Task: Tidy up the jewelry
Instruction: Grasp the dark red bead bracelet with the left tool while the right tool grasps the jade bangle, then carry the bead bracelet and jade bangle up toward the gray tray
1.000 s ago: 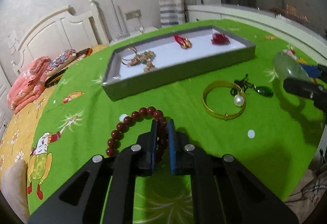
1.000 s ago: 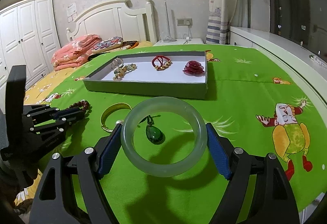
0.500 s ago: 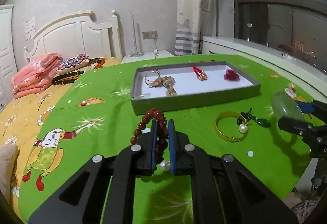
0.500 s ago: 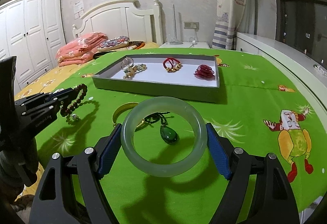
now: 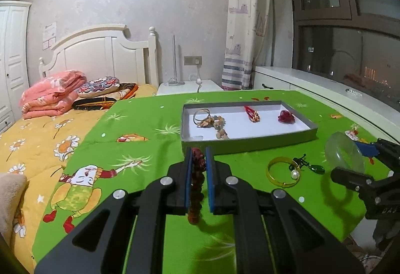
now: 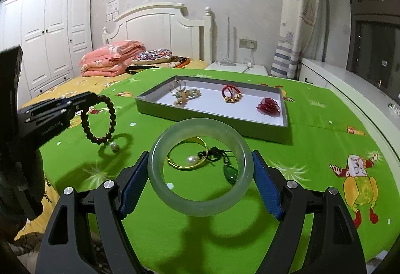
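Bangle [image 6: 200, 169]: glossy, translucent green stone
Bead bracelet [image 6: 100, 121]: polished dark wood
Tray [image 6: 215, 118]: matt grey card
Blanket [image 6: 312, 149]: green cloth

Only a few letters are being shown. On the side of the left claw [image 6: 86, 101], in the right wrist view, small pale letters are printed, but they are too blurred to be read with certainty. On the green cloth [image 6: 312, 123], beside that claw, black letters ending in "eve" are being partly seen at [image 6: 48, 195].

A green cartoon-print cloth [image 6: 312, 123] carries a grey tray [image 6: 215, 115], gold bangle [image 5: 282, 171] and green pendant [image 5: 315, 169].
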`<state>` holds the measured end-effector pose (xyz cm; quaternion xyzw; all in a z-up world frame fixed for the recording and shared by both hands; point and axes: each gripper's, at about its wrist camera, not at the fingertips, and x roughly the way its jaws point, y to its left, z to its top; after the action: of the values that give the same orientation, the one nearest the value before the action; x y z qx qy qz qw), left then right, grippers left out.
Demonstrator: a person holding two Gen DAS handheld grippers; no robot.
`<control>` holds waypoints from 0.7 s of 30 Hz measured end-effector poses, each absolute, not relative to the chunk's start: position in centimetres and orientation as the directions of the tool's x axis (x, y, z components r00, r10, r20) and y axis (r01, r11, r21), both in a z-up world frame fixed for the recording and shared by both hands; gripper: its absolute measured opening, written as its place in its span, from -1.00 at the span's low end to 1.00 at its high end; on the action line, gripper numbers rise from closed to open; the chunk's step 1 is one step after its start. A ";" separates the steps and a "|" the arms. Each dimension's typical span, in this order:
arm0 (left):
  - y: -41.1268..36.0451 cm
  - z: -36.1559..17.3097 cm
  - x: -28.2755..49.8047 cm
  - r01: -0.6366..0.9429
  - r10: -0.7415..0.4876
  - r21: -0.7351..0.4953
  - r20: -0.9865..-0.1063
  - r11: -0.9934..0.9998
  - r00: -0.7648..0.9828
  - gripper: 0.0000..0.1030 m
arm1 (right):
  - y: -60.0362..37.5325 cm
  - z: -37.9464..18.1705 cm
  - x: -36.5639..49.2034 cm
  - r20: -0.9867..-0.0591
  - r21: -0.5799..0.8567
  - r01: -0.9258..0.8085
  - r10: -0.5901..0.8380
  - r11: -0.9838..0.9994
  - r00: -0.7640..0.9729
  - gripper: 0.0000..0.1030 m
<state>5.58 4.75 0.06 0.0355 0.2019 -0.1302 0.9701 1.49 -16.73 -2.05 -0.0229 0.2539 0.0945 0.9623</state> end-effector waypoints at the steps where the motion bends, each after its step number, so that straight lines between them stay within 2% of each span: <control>1: 4.9 0.2 5.6 0.267 -0.239 0.016 -0.401 0.964 0.885 -0.80 | -16.6 -2.0 1.4 -0.491 0.001 -0.196 0.171 0.981 0.854 0.45; 11: 5.6 0.2 5.6 0.249 -0.224 0.013 -0.397 0.968 0.890 -0.81 | -15.2 -1.8 1.0 -0.481 -0.022 -0.226 0.187 0.974 0.856 0.45; 12: 5.5 0.3 5.5 0.250 -0.223 0.017 -0.393 0.968 0.892 -0.97 | -15.3 -1.8 0.9 -0.479 -0.022 -0.225 0.187 0.974 0.858 0.45; 18: 3.7 0.9 4.4 0.250 -0.206 0.078 -0.363 0.965 0.909 -1.00 | -15.4 -1.3 0.9 -0.462 -0.023 -0.217 0.182 0.976 0.868 0.45; 21: 3.7 -0.6 5.8 0.238 -0.183 0.084 -0.418 0.968 0.890 -1.00 | -15.3 -1.5 1.0 -0.470 -0.025 -0.216 0.179 0.976 0.864 0.45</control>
<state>5.79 3.75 -0.63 0.0666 0.2081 -0.1086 0.9698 1.01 -15.35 -1.54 -0.0383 0.2395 0.1022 0.9647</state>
